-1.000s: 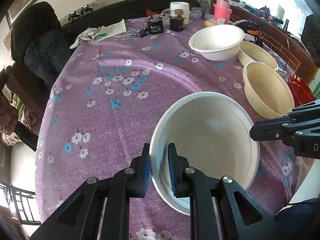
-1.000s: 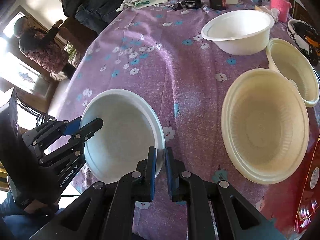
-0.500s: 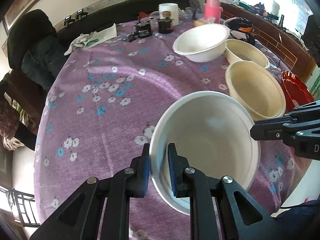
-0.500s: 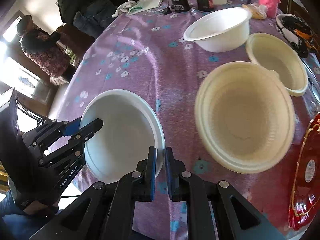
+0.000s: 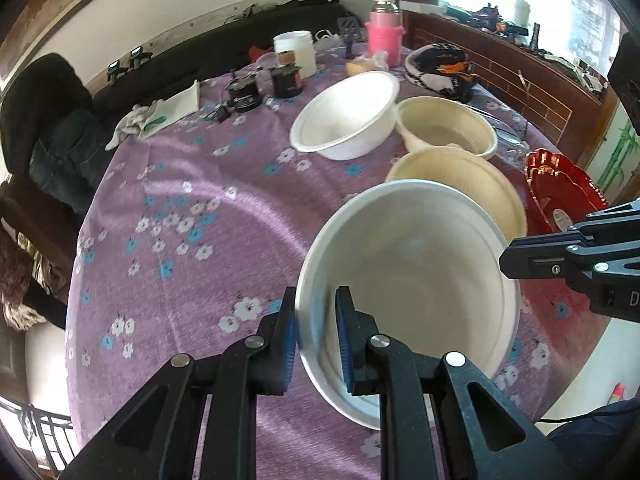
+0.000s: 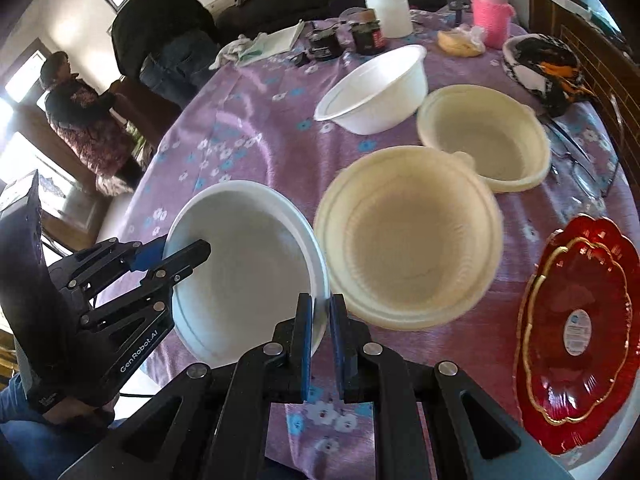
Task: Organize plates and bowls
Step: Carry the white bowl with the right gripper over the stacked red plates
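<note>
You've carried the white bowl [image 5: 408,276] across the counter [image 5: 192,184] toward the cream bowl [image 6: 408,236] since a second ago; now it's right beside it, rim overlapping. Left tool [image 5: 316,336] and right tool [image 6: 320,328] each pinch its rim on opposite sides. Beyond the cream bowl sit another cream bowl [image 6: 484,136] and a white one [image 6: 376,88]; red plates [image 6: 580,332] to its right. Purple floral cloth, cluttered room.
</note>
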`<move>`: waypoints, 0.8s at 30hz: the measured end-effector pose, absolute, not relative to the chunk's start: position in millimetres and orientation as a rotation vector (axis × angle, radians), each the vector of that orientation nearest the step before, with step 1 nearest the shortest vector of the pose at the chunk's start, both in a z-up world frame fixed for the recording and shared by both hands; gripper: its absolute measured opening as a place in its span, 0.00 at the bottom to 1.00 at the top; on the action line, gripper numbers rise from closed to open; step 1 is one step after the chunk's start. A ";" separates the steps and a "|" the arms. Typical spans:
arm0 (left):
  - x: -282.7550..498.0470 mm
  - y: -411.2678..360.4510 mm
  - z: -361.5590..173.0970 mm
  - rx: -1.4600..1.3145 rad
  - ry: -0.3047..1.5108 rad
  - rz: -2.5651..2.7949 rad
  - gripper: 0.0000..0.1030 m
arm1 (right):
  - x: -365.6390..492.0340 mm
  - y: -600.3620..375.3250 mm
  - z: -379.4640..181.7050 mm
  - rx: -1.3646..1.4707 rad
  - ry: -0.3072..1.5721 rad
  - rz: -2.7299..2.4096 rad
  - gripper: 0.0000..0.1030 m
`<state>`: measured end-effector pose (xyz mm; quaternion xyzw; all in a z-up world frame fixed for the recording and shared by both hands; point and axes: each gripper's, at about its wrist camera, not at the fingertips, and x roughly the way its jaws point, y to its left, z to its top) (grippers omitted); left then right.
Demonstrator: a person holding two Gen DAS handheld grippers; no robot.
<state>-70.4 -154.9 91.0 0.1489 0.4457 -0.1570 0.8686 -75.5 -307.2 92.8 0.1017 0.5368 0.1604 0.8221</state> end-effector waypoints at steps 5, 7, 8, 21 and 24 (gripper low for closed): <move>-70.9 -176.9 98.1 0.340 0.910 -0.371 0.16 | -85.4 -328.6 98.4 0.242 1.122 0.307 0.10; -71.9 -190.5 101.0 0.355 0.898 -0.398 0.16 | -90.7 -338.3 100.2 0.254 1.116 0.287 0.10; -72.2 -198.7 102.7 0.366 0.891 -0.415 0.16 | -93.7 -345.4 100.5 0.265 1.113 0.273 0.10; -76.0 -306.3 101.9 0.475 0.877 -0.627 0.16 | -140.3 -448.0 103.0 0.440 1.071 0.057 0.10; -75.6 -331.1 97.5 0.487 0.884 -0.669 0.16 | -150.2 -469.6 101.3 0.476 1.064 0.009 0.10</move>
